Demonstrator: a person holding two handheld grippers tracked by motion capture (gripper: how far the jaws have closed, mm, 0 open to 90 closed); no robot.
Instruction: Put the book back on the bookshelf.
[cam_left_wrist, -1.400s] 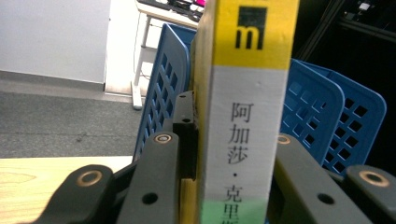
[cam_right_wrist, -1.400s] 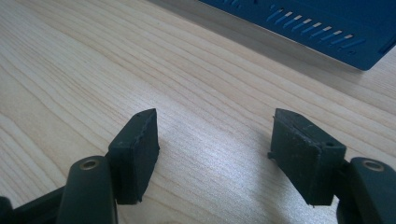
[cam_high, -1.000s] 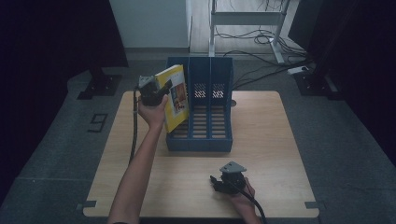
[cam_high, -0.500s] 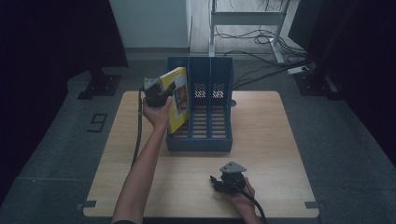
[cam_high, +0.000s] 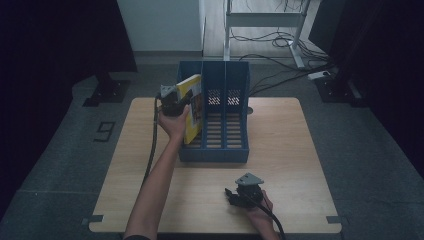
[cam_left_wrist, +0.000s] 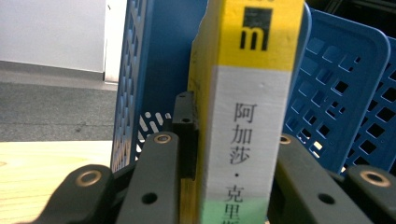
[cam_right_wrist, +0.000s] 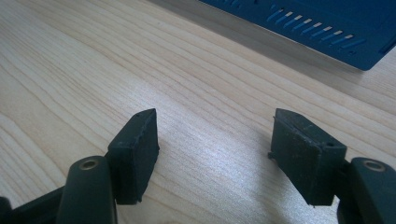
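At the near edge of the table, the right hand-held gripper rests low on the wood, its jaws standing apart with nothing but bare wood grain between them. Its cable runs off the near edge, and the hand behind it is cut off by the bottom of the high view.

Farther in, the left forearm reaches up the left side of the table to the left hand-held gripper, which is clamped on a yellow book. The book is held upright with a slight tilt at the left compartment of the blue file rack. Its lower part is behind the hand and the rack's wall, so I cannot tell whether it touches the rack's floor. In the left gripper view the black jaws press either side of the book, whose spine is yellow above, white in the middle with printed characters, and green at the bottom, where it is cut off.

The rack stands at the far middle of the pale wooden table. Beyond lie a grey floor, dark curtains to both sides, a white wall, a metal frame and loose cables.
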